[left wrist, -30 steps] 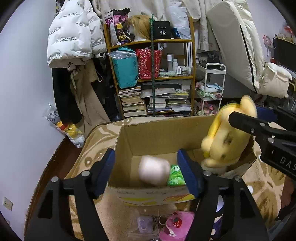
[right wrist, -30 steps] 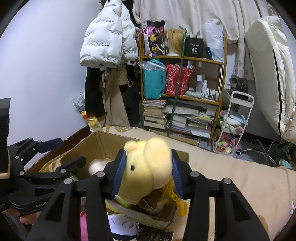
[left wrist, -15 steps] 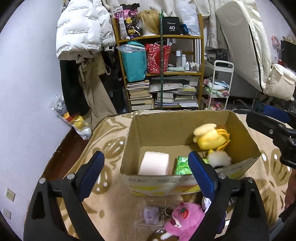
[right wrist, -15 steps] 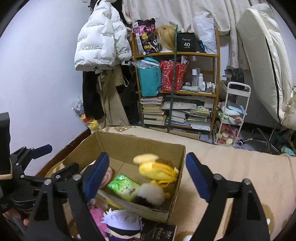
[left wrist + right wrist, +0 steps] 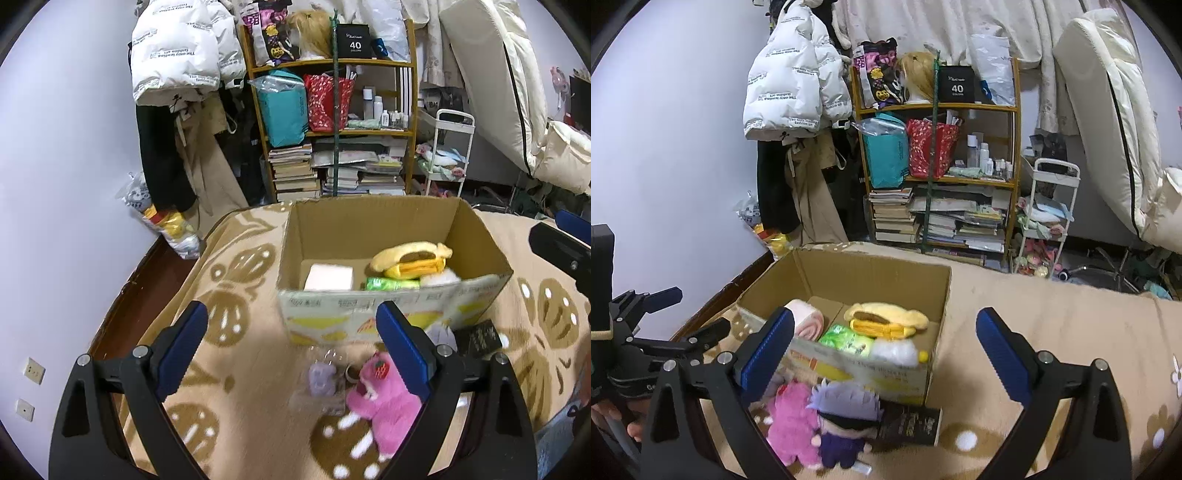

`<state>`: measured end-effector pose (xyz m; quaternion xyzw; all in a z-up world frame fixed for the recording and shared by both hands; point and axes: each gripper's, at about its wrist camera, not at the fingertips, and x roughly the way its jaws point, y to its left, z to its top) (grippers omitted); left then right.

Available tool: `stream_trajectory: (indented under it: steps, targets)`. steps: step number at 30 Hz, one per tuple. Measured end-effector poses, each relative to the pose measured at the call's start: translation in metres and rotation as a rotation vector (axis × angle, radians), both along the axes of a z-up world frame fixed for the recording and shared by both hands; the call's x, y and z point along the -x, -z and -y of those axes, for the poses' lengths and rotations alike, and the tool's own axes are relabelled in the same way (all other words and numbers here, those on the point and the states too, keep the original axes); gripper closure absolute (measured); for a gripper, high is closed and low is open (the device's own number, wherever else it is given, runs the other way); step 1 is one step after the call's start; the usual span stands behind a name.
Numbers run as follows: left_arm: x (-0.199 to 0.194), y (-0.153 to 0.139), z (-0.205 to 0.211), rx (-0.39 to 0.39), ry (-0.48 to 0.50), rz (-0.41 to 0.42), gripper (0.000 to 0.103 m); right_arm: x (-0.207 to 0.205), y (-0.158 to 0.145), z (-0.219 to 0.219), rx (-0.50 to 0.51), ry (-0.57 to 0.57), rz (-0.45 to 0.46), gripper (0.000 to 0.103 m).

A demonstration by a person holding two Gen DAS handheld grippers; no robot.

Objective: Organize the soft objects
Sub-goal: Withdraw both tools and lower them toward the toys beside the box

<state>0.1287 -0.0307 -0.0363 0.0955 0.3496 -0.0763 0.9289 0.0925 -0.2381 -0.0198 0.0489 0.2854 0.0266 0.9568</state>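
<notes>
A cluttered bedroom lay behind the work: a wooden bookshelf (image 5: 938,177) crammed with books and bags, a white puffer jacket (image 5: 794,77) hung on the wall, and in front a bed spread with a beige patterned blanket (image 5: 236,369). On that blanket stood an open cardboard box (image 5: 388,258), the evident collecting place for the soft things.

Inside it lay a yellow plush toy (image 5: 410,258) on its side against the right half, a white foam-like block (image 5: 328,277) at the left, a green packet (image 5: 391,283) between them and a white fluffy piece (image 5: 895,350) at the near wall.

The left gripper (image 5: 291,354) had just been opening; its jaws stood wide and bare, hanging over the blanket short of the box. The right gripper (image 5: 886,354) had likewise just spread to its widest, nothing between its blue pads (image 5: 768,354).

Still outside, pressed against the box's near wall, waited a pink plush with a strawberry (image 5: 384,402), a purple-clad doll with pale lilac hair (image 5: 846,417), a black book (image 5: 912,424) and a small lilac item in clear wrapping (image 5: 321,376). With both grippers free and aimed down toward this heap, the pink plush looked the likeliest next pick, being nearest the left jaws.
</notes>
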Motion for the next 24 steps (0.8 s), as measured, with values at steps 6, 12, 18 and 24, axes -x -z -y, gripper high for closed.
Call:
stream_trajectory:
  steps: [6, 12, 18, 24]
  targets:
    - [0.018, -0.005, -0.009, -0.015, 0.0, -0.023, 0.012, 0.018, 0.0, 0.003, -0.04, 0.002, -0.031, 0.0]
    - [0.032, -0.005, -0.013, -0.033, -0.005, -0.037, 0.012, 0.034, 0.005, 0.004, -0.058, 0.014, -0.054, 0.0]
    - [0.041, 0.0, -0.019, -0.035, -0.018, -0.069, 0.012, 0.04, 0.011, 0.005, -0.041, 0.03, -0.082, 0.0]
    - [0.033, 0.009, -0.019, -0.039, -0.025, -0.086, 0.012, 0.034, 0.021, 0.008, -0.036, 0.038, -0.11, 0.0]
